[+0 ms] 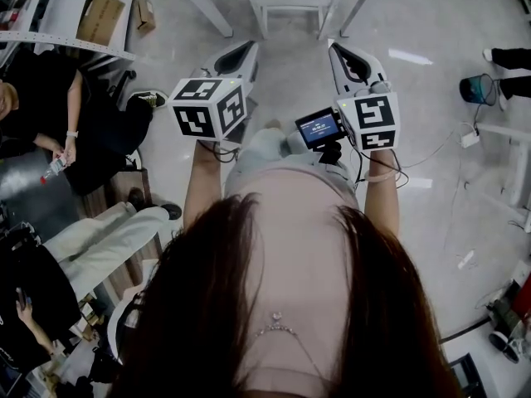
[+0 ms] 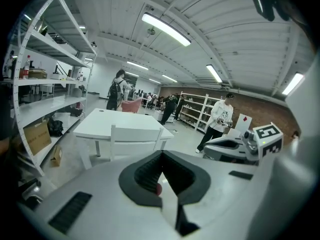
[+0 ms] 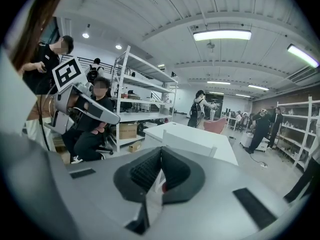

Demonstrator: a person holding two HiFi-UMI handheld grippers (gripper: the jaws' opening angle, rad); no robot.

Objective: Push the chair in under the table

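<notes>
The left tool (image 2: 161, 155) has its dark ribbed jaws pressed together with nothing between them, and the right tool (image 3: 161, 151) is likewise closed and empty. From the head view the two are held out side by side in front of the person, level with each other and apart, each hand behind its marker cube; a small screen (image 1: 319, 127) is fixed on the inner side of the right one. Both point slightly downward across a stretch of pale glossy floor (image 1: 290, 69) toward the white chair (image 2: 135, 143), which stands straight ahead and well clear of either tool, untouched. The chair's flat backrest faces the tools and sits right at the near edge of the white counter (image 2: 120, 124), between its two front legs; how far the seat reaches under the top cannot be told. To the left of the counter runs a tall white shelving rack (image 2: 45, 74) with a cardboard box (image 2: 36, 136) on its lower shelf, and a seated person in black (image 3: 95, 119) is beside it. Beyond the counter stands a pink armchair (image 2: 131, 105), with several people and more shelving farther back.
</notes>
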